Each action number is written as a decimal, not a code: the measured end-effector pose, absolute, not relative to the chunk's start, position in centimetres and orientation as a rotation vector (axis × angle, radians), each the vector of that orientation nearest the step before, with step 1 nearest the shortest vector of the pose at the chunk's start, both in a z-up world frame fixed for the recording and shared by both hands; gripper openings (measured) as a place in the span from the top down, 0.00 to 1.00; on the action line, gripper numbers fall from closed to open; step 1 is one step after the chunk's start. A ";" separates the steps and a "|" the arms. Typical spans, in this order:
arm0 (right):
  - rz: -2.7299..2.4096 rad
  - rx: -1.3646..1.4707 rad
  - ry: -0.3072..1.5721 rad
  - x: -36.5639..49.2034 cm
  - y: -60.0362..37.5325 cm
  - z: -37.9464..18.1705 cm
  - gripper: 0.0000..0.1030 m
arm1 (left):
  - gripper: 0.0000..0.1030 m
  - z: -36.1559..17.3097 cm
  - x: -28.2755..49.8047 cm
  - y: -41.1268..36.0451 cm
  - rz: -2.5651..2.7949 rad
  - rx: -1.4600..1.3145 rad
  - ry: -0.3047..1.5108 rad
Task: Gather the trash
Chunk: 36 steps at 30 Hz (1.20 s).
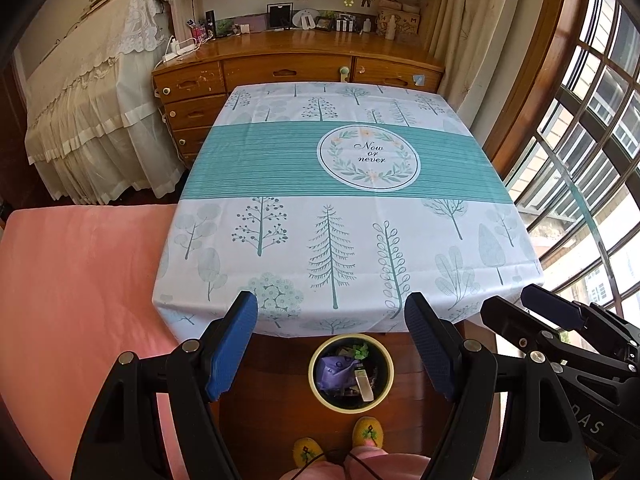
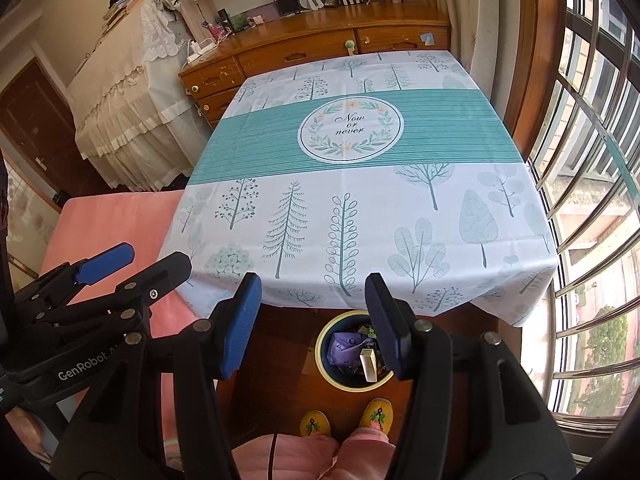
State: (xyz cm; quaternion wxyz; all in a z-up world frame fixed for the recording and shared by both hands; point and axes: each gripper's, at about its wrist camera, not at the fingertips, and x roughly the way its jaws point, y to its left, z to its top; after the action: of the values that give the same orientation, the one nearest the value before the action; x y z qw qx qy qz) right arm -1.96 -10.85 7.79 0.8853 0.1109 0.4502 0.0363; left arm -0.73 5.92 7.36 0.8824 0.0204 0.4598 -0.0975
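A round yellow-rimmed bin [image 1: 316, 376] [image 2: 323, 360] stands on the wooden floor just under the table's near edge. Inside it lie a purple wrapper [image 1: 334, 372] [image 2: 344, 346], a white packet [image 1: 364, 384] [image 2: 369, 362] and green scraps [image 1: 362, 350]. My left gripper [image 1: 332, 302] hangs above the bin, open, with nothing between its blue pads. My right gripper [image 2: 313, 284] is beside it on the right, also open with nothing in it. Each shows in the other's view, the right gripper [image 1: 508, 300] and the left gripper [image 2: 156, 256]. The tree-print tablecloth [image 1: 340, 208] [image 2: 360, 200] is bare.
A pink mattress [image 1: 80, 300] [image 2: 108, 216] lies to the left of the table. Behind it is a wooden dresser [image 1: 288, 68] with small items, and a barred window [image 2: 592, 200] runs along the right. A person's yellow slippers [image 1: 370, 432] [image 2: 376, 412] stand near the bin.
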 end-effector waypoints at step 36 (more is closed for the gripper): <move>0.092 0.208 0.910 -3.1 -11.8 8.6 0.50 | 0.25 7.4 -0.9 5.7 -0.196 0.044 0.944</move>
State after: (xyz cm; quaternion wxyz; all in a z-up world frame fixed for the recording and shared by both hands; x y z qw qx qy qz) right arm -3.08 -11.76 8.59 0.8920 0.1004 0.4384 0.0443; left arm -0.86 5.70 7.36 0.8857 0.0210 0.4541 -0.0945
